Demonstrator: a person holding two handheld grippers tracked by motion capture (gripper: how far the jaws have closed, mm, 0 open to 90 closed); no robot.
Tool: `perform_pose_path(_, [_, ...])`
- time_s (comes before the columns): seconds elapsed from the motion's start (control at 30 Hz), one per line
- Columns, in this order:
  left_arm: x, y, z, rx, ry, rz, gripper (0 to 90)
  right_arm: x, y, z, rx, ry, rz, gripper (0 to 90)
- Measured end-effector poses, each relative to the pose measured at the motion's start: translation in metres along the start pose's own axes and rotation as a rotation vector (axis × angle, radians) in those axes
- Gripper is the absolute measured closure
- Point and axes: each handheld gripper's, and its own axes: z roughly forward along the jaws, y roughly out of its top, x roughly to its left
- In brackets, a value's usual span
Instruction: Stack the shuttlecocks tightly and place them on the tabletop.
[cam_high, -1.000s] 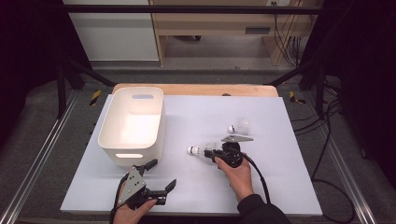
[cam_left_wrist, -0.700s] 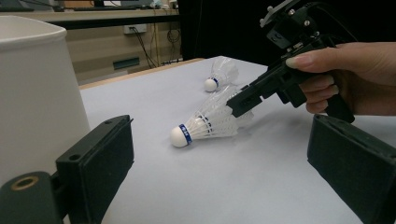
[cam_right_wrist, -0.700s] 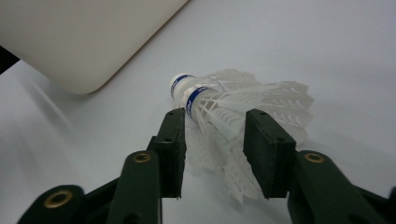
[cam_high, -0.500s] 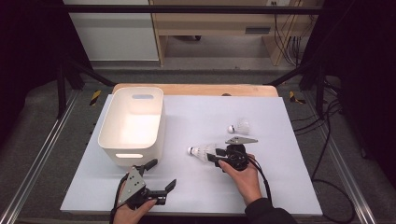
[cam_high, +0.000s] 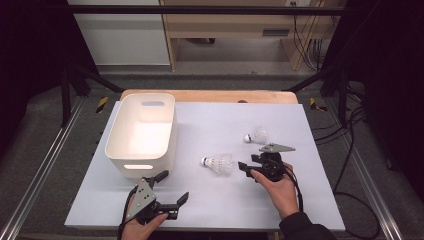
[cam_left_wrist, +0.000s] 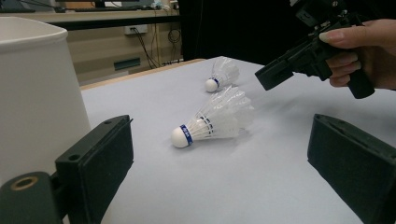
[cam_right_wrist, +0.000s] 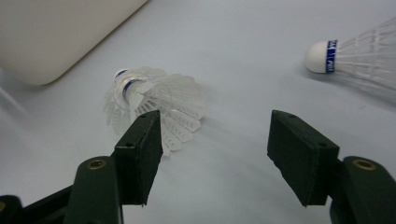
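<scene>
The near shuttlecock lies on its side on the white table, at nine o'clock from the right gripper, whose empty jaws have just been opening. It looks feather-light and crushable, so pinch its firm cork tip. The left gripper stands open.

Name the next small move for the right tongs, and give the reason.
Probably ease the right tongs forward around the nearer white feathered shuttlecock with a blue band, then close. Their jaws have just been opening with nothing between them, and it lies loose on the white table just ahead of them, beside the white plastic bin.
</scene>
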Motion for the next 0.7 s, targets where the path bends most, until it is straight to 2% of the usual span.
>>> perform_pose_path(0.33, [0.000,0.000,0.000,0.001,0.000,0.000,6.8,-0.014,-0.001,-0.010,0.014,-0.051,0.008,24.5])
perform_pose_path(0.4, [0.000,0.000,0.000,0.000,-0.001,0.000,6.8,-0.017,0.000,-0.011,0.024,-0.076,0.001,20.9])
perform_pose_path(0.7, [0.000,0.000,0.000,-0.006,-0.001,-0.001,6.8,-0.027,0.010,-0.019,0.039,-0.137,-0.032,13.2])
